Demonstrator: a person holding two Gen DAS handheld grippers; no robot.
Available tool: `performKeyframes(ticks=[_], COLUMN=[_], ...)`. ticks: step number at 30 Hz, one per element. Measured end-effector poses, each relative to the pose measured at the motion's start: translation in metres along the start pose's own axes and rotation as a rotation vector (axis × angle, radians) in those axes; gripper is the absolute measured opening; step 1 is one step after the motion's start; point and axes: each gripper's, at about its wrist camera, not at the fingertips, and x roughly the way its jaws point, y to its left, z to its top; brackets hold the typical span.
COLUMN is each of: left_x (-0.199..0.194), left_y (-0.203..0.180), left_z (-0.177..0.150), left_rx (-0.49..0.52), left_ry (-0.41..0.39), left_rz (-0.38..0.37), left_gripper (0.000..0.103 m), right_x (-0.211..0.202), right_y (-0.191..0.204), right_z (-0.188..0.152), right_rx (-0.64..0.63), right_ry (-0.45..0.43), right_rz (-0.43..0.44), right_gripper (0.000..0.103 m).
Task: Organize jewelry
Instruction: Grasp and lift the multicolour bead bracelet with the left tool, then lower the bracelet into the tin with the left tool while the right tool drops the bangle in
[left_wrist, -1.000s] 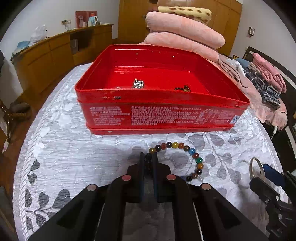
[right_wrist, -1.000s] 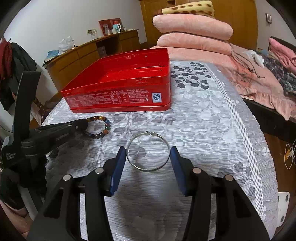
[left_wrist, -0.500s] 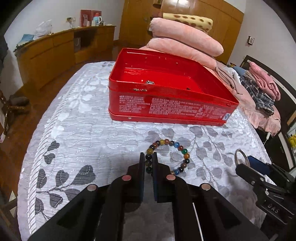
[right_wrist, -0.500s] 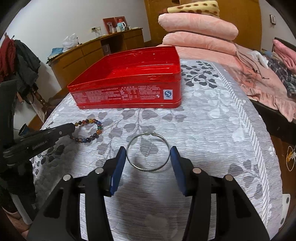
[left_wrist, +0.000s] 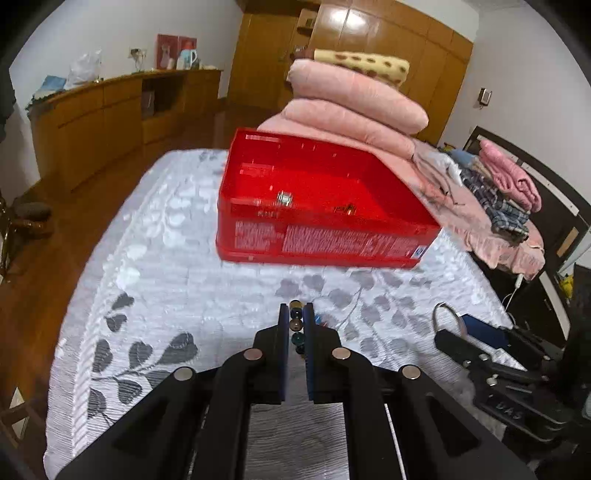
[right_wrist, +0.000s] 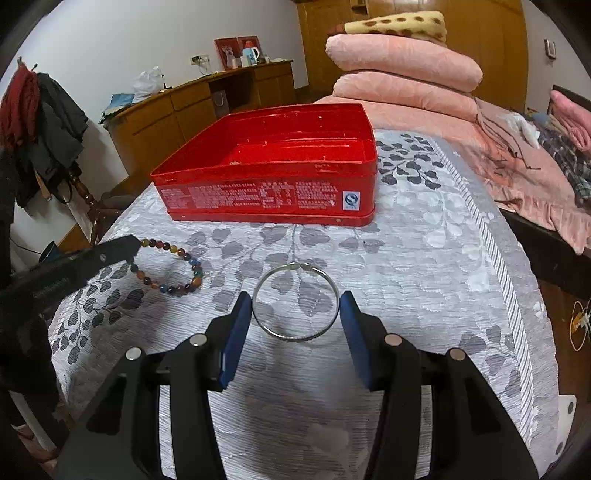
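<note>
1. The beaded bracelet (right_wrist: 173, 271) is clenched by the left gripper (left_wrist: 295, 332) – the blue pads (left_wrist: 283, 332) are pinched tight on the strand, and beads are seen stacked between them in the left wrist view.
2. In the right wrist view the rest of the bracelet is seen hanging from the left gripper's tip in a loop, with its shadow thrown on the grey leaf-patterned bedspread (right_wrist: 424, 258); whether the low beads touch the cloth cannot be told.
3. The silver bangle (right_wrist: 295, 301) is framed by the right gripper (right_wrist: 295, 314) – it sits between the two blue pads (right_wrist: 236, 325), which stand against its sides; whether it is squeezed or merely flanked cannot be told.
4. The bangle is seen at the near part of the bedspread, well short of the red tin (right_wrist: 273, 177).
5. The red tin is set open further up the bedspread, towards the stacked pink quilts (left_wrist: 354, 107); small metal pieces (left_wrist: 284, 197) are seen on its floor.
</note>
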Motion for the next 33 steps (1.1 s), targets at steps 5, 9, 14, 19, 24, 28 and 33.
performKeyframes(ticks=[5, 9, 14, 19, 24, 28, 33], left_x=[-0.013, -0.018, -0.019, -0.02, -0.021, -0.023, -0.026], left_y=[-0.002, -0.001, 0.002, 0.001, 0.0, -0.001, -0.005], left_z=[0.01, 0.017, 0.022, 0.029, 0.037, 0.046, 0.059], left_rx=[0.003, 0.001, -0.004, -0.003, -0.006, -0.006, 0.002], left_ry=[-0.048, -0.069, -0.083, -0.097, -0.113, -0.133, -0.157], left_rz=[-0.009, -0.013, -0.017, -0.029, -0.036, -0.042, -0.05], left_gripper=[0.007, 0.007, 0.007, 0.007, 0.007, 0.007, 0.007], right_x=[-0.007, -0.01, -0.013, -0.014, -0.014, -0.012, -0.01], right_y=[0.005, 0.008, 0.012, 0.016, 0.018, 0.02, 0.02], right_z=[0.009, 0.019, 0.032, 0.044, 0.054, 0.061, 0.073], right_rx=[-0.019, -0.03, -0.042, -0.055, -0.066, -0.075, -0.08], right_ry=[-0.025, -0.044, -0.062, -0.078, -0.087, -0.088, -0.096], right_rz=[-0.001, 0.004, 0.012, 0.017, 0.022, 0.028, 0.033], right_gripper=[0.048, 0.048, 0.048, 0.048, 0.048, 0.048, 0.048])
